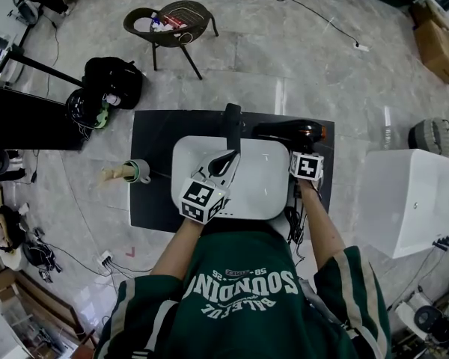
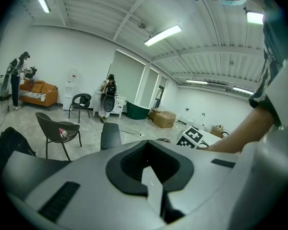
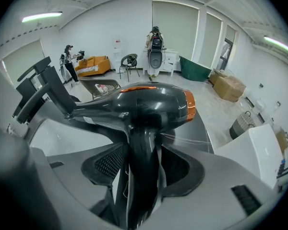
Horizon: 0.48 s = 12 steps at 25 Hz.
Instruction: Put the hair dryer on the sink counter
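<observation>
Transport step. Right gripper [image 3: 140, 178] clamps the hair dryer [image 3: 149, 104] by its handle at 1 o'clock of the basin [image 1: 262, 193], over the dark tabletop [image 1: 153, 163]; contact unclear. Left gripper [image 1: 226, 158] has jaws together, empty. Next, likely: lower, lay flat, release.

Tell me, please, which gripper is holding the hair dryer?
The right gripper: its jaws clamp the handle of the black hair dryer. The left gripper is shut on nothing.

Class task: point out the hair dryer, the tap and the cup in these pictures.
hair dryer [image 3: 153, 104], right gripper view, on its barrel.
tap [image 1: 232, 123], head view, on its stem.
cup [image 1: 144, 169], head view, on its rim.
</observation>
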### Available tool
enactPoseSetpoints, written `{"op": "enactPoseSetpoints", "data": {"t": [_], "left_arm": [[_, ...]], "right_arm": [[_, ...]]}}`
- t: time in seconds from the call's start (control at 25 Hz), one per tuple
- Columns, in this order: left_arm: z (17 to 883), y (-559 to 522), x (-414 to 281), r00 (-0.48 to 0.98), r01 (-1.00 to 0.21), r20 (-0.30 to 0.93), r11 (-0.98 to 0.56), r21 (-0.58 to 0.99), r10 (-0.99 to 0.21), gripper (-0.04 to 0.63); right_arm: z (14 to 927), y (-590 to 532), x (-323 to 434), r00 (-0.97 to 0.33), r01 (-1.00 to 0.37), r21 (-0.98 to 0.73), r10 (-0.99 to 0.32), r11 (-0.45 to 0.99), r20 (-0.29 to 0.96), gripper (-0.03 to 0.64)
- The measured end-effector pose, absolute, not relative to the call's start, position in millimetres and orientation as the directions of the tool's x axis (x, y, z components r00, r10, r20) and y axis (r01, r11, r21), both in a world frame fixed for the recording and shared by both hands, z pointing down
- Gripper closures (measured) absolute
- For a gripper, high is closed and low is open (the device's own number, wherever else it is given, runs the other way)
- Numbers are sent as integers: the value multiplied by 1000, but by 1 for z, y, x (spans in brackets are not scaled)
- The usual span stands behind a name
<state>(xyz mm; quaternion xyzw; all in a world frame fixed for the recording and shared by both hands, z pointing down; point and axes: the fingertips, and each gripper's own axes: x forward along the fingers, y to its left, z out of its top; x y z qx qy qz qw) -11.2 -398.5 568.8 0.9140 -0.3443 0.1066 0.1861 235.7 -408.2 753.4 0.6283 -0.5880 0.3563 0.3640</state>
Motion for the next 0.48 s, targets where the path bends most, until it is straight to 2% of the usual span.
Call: {"op": "enactPoseSetpoints", "data": {"t": [0.48], "left_arm": [[554,-382,-18,751,-659,284,-707,257,-596,583]], "right_arm": [[713,-386,235,63,-997,24,-574,-76,817,377]]}}
